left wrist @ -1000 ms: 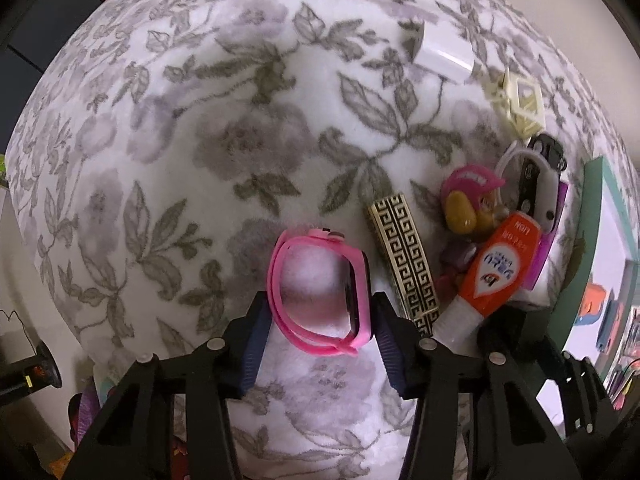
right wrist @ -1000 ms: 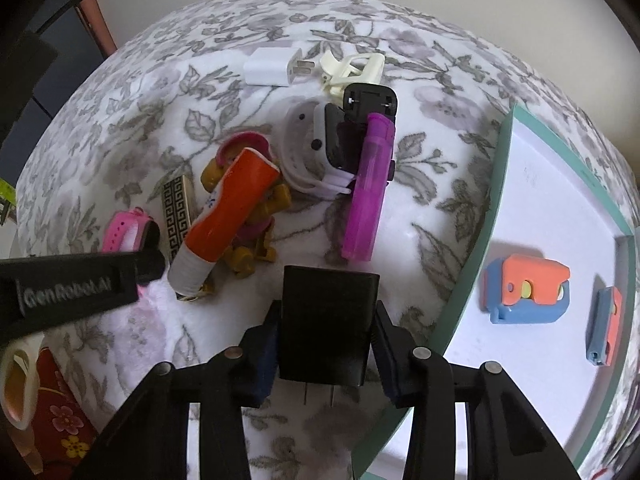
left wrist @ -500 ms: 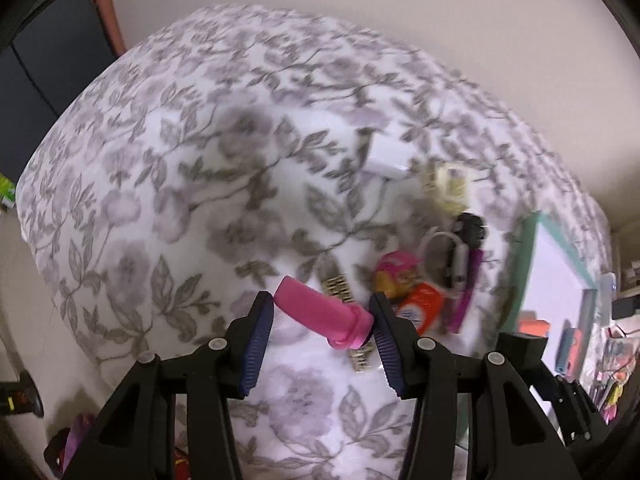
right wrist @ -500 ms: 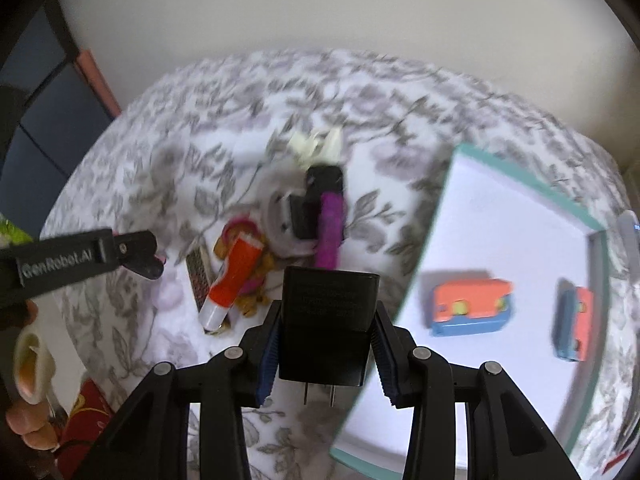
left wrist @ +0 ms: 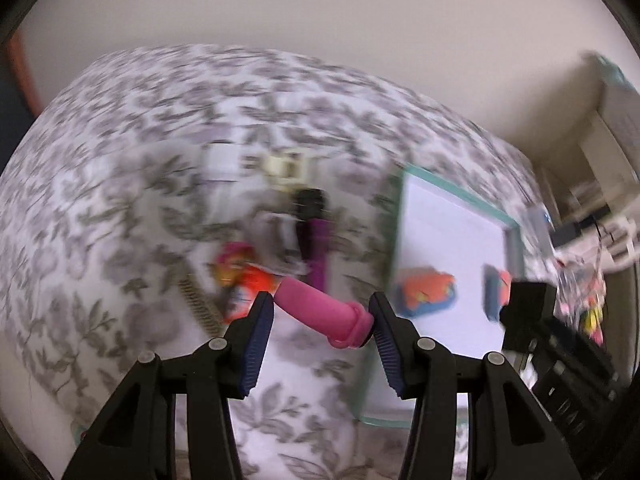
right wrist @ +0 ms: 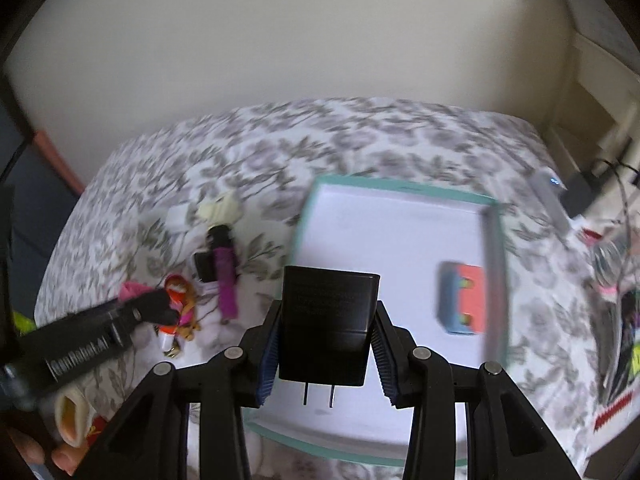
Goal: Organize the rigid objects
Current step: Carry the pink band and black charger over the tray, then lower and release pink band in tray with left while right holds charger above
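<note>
- The right claw (right wrist: 326,344) is clamped on a black plug-in charger (right wrist: 328,320), its two prongs pointing back toward the camera, both pads pressed against the charger's sides.
- The left claw (left wrist: 322,320) grips a pink watch (left wrist: 324,316) held crosswise between its blue pads, one end touching each pad.
- Both claws are in the air above a surface covered by a grey floral cloth (right wrist: 360,136).
- Under the charger lies a shallow teal-rimmed tray (right wrist: 494,264) with a white floor; the charger hangs over the tray's near left part.
- In the tray rests an orange-and-blue toy block (right wrist: 462,304), to the right of the charger. The left wrist view shows a second, smaller orange-and-blue piece (left wrist: 496,290) further right, blurred.
- Left of the tray on the cloth sits a cluster: an orange-and-white tube (left wrist: 246,288), a pink-capped toy figure (right wrist: 180,296), a purple stick (right wrist: 226,280) beside a black block (right wrist: 206,266).
- Beyond them lie a cream clip (right wrist: 220,210) and a white adapter (left wrist: 220,158).
- A plain pale wall (right wrist: 280,40) stands behind.
</note>
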